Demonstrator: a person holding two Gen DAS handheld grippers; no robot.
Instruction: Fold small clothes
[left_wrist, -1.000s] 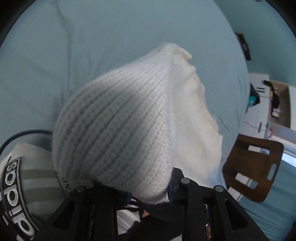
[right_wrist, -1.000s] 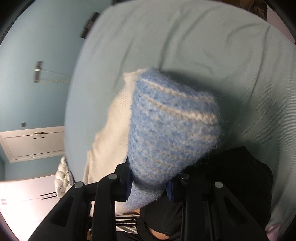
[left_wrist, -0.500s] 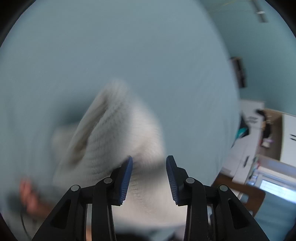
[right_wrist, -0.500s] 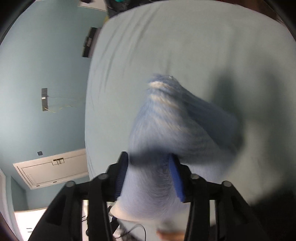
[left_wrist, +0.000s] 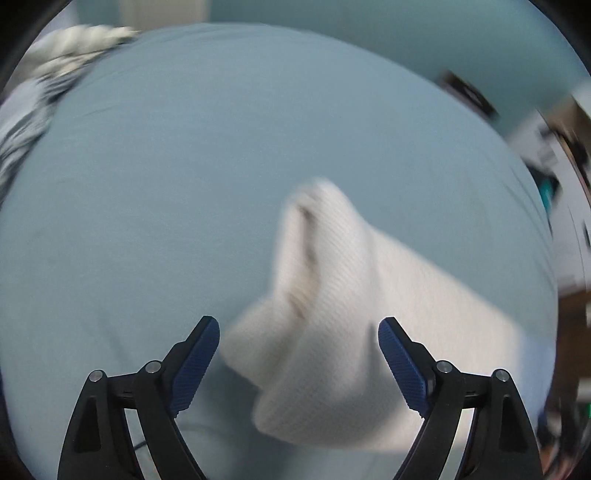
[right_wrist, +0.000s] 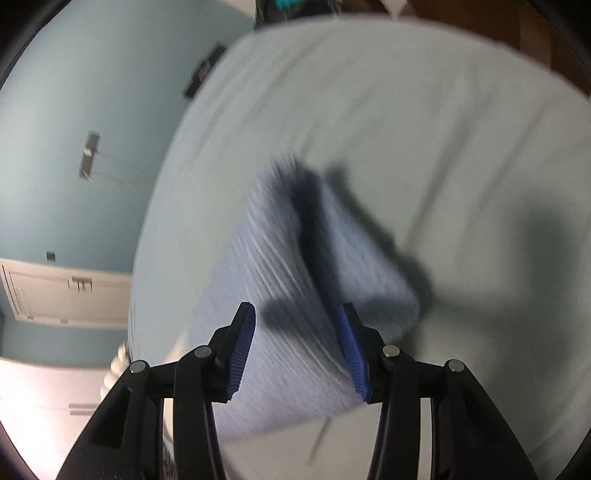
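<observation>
While left gripper (left_wrist: 299, 363) jaws just widened, released white knit (left_wrist: 343, 314) lies between.

Motion blur smears the white knit (left_wrist: 351, 332) in the left wrist view, and its lower right end runs off behind the fisheye rim. The blue knit (right_wrist: 280, 295) is streaked too; whether the right hand-held gripper (right_wrist: 299, 354) presses it cannot be told.
</observation>
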